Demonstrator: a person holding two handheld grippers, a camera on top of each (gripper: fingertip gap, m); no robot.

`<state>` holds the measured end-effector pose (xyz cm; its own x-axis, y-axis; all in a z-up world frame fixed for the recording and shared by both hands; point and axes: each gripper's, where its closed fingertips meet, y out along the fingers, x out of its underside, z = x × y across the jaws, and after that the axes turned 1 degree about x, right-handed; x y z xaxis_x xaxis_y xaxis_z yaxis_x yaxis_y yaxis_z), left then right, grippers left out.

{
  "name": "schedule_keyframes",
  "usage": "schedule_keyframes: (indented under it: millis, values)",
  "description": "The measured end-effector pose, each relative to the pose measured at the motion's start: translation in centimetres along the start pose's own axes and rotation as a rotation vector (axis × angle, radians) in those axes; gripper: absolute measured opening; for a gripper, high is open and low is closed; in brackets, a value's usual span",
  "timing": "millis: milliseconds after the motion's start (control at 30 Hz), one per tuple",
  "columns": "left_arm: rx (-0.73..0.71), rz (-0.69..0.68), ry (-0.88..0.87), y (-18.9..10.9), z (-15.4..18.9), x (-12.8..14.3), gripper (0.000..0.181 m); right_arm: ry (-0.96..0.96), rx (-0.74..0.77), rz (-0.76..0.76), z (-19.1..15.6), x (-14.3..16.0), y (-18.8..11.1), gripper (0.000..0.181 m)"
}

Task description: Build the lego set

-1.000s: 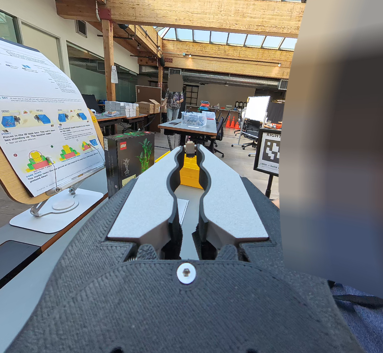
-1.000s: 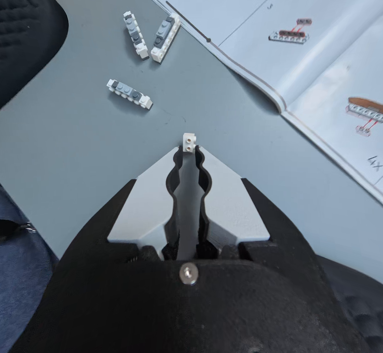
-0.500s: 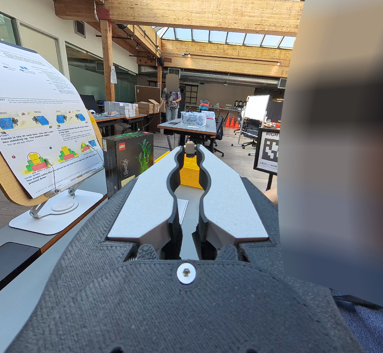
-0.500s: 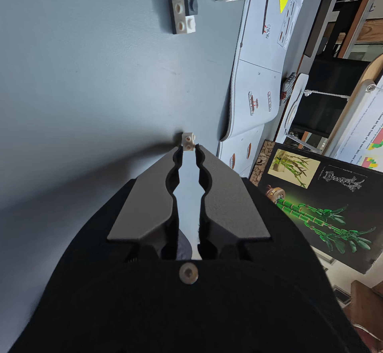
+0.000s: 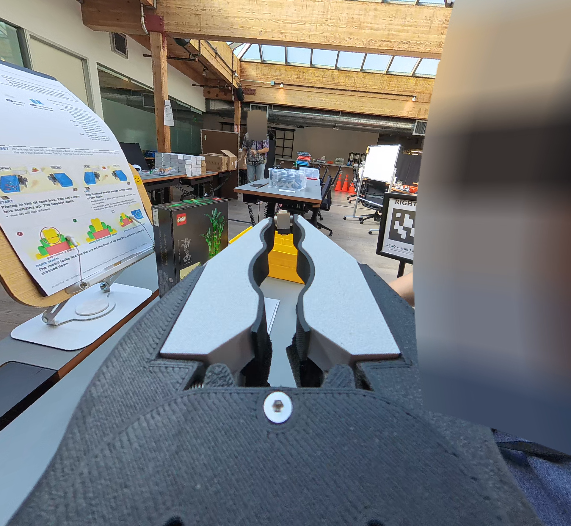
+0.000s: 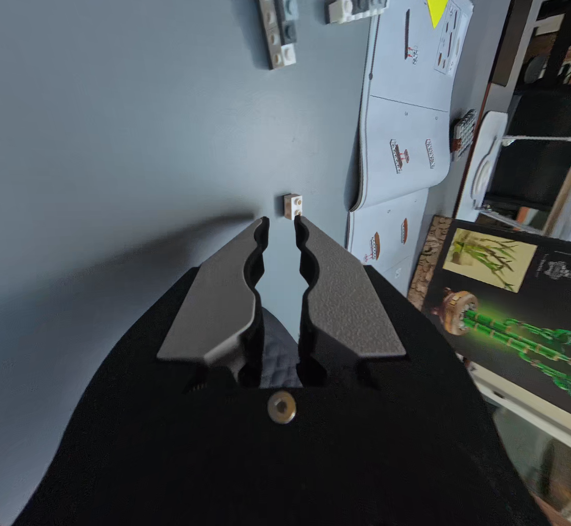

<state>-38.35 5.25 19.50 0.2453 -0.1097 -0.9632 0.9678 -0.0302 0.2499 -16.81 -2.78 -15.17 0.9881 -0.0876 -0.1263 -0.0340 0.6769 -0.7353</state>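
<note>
Left wrist view: we find the left gripper (image 5: 283, 221) raised level above the table, its fingers clamped on a small pale piece (image 5: 283, 220) at the very tips. The hold is shallow; in our judgement a jolt could twist the piece free. Ahead stand the set box (image 5: 191, 239) and a yellow bin (image 5: 282, 259).

Right wrist view: the right gripper (image 6: 281, 218) has its fingers apart and holds nothing. A small white brick (image 6: 293, 206) lies on the grey table (image 6: 139, 109) just past the right fingertip, seemingly touching it; a careless nudge would push it toward the open instruction booklet (image 6: 404, 146). Two built strips (image 6: 276, 10) (image 6: 357, 6) lie well apart beyond. Bare table to the left offers room; booklet edge and box crowd the right.
</note>
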Motion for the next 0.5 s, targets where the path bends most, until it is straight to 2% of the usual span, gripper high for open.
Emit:
schedule_keyframes:
  millis: [100,200,367,500]
  values:
    - [0.001,-0.001,0.000,0.0,0.1,0.0,0.009,0.337,-0.253,0.167,1.5,-0.9,-0.6,0.016]
    - [0.004,-0.004,0.002,0.1,0.2,0.0,0.009,0.534,-0.565,0.293,2.7,-1.0,-0.7,0.017]
    - [0.012,-0.020,0.001,0.5,0.3,0.3,0.009,0.579,-0.893,0.327,2.3,0.1,0.9,0.011]
    - [0.014,-0.036,0.002,0.9,0.2,0.6,0.009,0.586,-1.056,0.344,1.2,-0.4,0.8,0.013]
